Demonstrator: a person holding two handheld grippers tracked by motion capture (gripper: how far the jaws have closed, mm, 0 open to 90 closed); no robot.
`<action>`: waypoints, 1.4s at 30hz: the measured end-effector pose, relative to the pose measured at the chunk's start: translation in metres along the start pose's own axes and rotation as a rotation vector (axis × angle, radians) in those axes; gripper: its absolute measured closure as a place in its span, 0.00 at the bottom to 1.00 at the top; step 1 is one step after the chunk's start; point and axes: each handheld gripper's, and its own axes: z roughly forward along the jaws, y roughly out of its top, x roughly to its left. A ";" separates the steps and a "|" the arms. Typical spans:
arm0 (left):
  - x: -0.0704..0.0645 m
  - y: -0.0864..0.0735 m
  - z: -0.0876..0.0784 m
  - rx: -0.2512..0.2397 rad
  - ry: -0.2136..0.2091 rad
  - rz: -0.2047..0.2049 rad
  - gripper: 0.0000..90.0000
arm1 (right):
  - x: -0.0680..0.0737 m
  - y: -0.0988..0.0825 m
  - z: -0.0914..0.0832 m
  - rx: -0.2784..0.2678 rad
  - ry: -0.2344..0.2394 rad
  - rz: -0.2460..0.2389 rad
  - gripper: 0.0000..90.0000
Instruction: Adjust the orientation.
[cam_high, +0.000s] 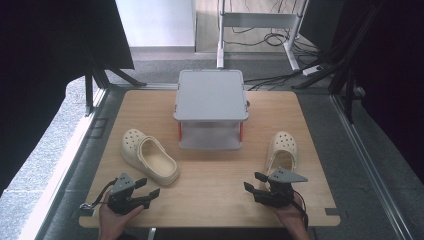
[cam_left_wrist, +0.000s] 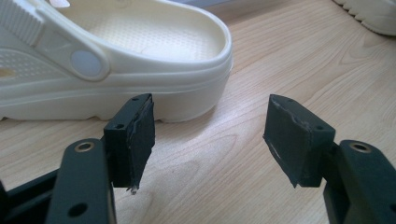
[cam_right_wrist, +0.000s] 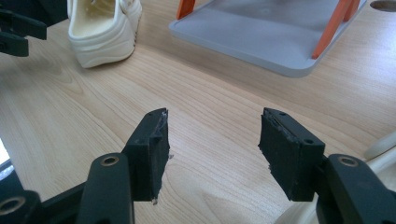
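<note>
Left gripper jaws spread, empty, just near of left cream clog on counter. Right gripper jaws spread, empty, beside right clog. No legible brand or writing on clogs.

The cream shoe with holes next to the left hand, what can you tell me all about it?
The cream-coloured foam clog with holes in its toe lies upright on its ridged sole on the light wooden table, toe pointing away and left, heel towards the person. Its heel strap, fixed by a round rivet, is folded forward over the top. The inside is dotted and empty. Only the table touches it; the open left hand-held gripper sits just short of its heel.
</note>
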 end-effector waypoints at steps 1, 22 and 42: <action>0.000 0.000 0.000 0.000 0.000 0.000 0.38 | 0.000 0.000 0.000 0.000 0.000 0.000 0.47; -0.005 0.003 -0.001 -0.002 -0.001 0.006 0.38 | 0.015 0.044 0.020 0.006 0.058 -0.072 0.50; -0.004 0.002 -0.002 0.028 0.042 0.035 0.37 | 0.039 0.115 0.099 0.131 0.201 -0.188 0.55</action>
